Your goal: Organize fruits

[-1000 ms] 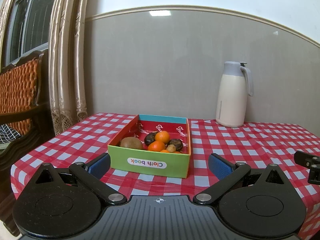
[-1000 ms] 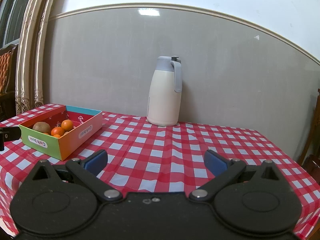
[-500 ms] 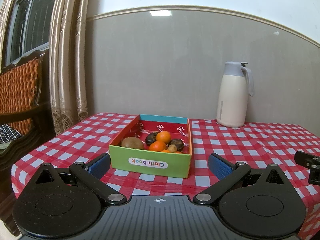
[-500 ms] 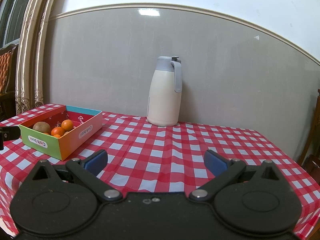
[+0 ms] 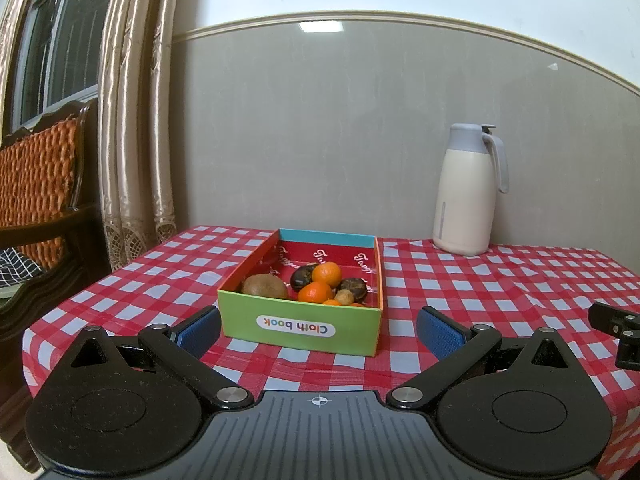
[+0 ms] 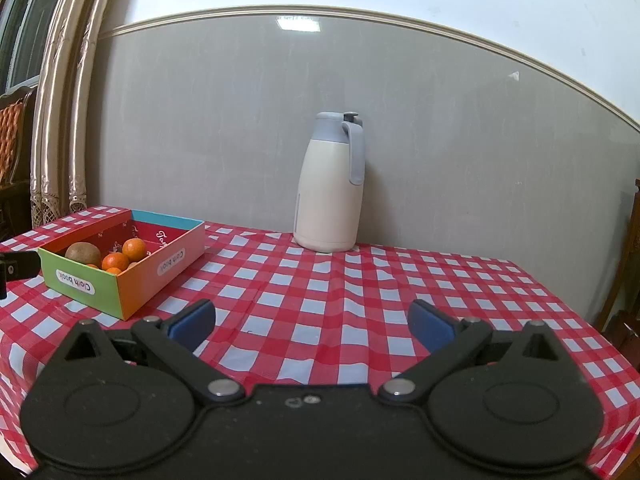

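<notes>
Right in front, left tongs were spread wide & empty, w/ the box dead ahead on the tabletop, its long axis running away from them. Fruits sat inside: kiwi, oranges, dark ones. Right tongs, also apart & empty, had the box off to their left, so left was nearer. Right view showed the box's orange side; left didn't. Farthest back stood the jug.
</notes>
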